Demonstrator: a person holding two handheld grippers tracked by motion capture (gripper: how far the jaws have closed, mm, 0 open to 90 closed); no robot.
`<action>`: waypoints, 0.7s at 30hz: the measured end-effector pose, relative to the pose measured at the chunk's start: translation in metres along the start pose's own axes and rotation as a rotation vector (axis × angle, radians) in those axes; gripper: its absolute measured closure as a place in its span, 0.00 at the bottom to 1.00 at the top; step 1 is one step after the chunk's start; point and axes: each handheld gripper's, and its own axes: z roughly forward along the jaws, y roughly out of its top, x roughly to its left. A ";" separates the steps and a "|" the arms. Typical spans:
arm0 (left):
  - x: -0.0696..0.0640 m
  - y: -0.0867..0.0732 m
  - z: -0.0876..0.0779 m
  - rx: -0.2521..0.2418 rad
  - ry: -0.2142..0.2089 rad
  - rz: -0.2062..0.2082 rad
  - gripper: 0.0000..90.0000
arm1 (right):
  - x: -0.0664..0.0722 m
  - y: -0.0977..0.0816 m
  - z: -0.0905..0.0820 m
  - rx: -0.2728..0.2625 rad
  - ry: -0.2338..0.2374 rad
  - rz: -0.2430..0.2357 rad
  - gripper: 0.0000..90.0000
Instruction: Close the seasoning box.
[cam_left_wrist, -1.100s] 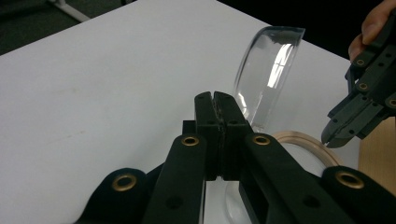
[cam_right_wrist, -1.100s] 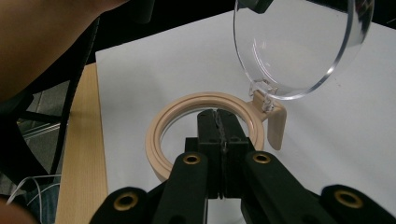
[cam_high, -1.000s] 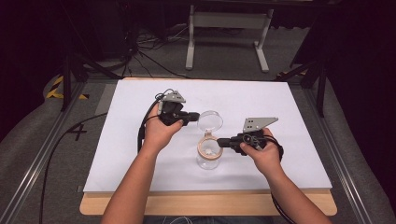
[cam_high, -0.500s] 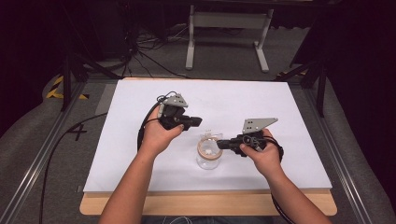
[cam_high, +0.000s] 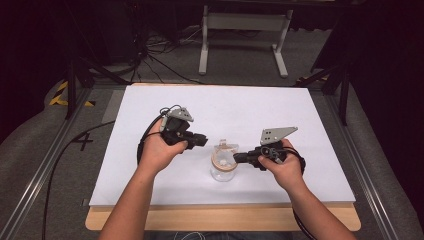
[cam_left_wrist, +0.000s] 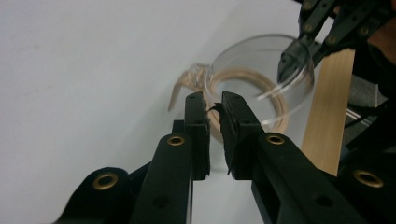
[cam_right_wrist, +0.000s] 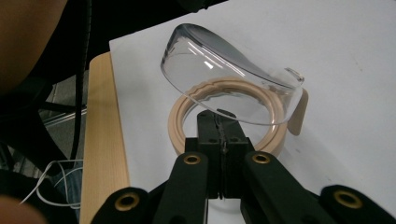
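The round lid of clear glass (cam_right_wrist: 224, 60) has come down: one second ago the left gripper (cam_high: 202, 141) held it up beyond the jar, and now it lies tilted over the mouth of the small clear glass jar (cam_high: 222, 172), which stands near the front of the white table sheet (cam_high: 250, 105), between the two hands. The left gripper has drawn back a little to the left of the jar. In its own view its jaws stand slightly apart with nothing between them that I can see, and the tips point at the lid's edge and at a small beige tab (cam_left_wrist: 180, 88).

The right gripper (cam_right_wrist: 218, 114) has its jaws pressed together against the near side of the beige sealing ring (cam_right_wrist: 180, 116). Whether it truly pinches the rim or only leans on it, I cannot tell.

The step in hand seems to be closing the jar. The lid is not flat yet; one side rises clearly above the ring. To do it well, I think the right gripper should keep the jar steady, while the left one pushes the high side of the lid down gently and evenly, so the lid sits level on the ring and the glass does not slide off or tip the jar
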 end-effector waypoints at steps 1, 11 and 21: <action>-0.001 -0.003 -0.002 0.012 0.004 -0.001 0.89 | 0.001 0.000 -0.001 0.011 0.005 -0.001 1.00; -0.001 -0.024 -0.007 0.041 0.000 -0.030 0.86 | 0.004 -0.004 -0.002 0.060 0.023 0.012 1.00; 0.002 -0.031 -0.009 0.051 0.002 -0.051 0.85 | 0.005 -0.008 0.001 0.118 0.035 0.015 1.00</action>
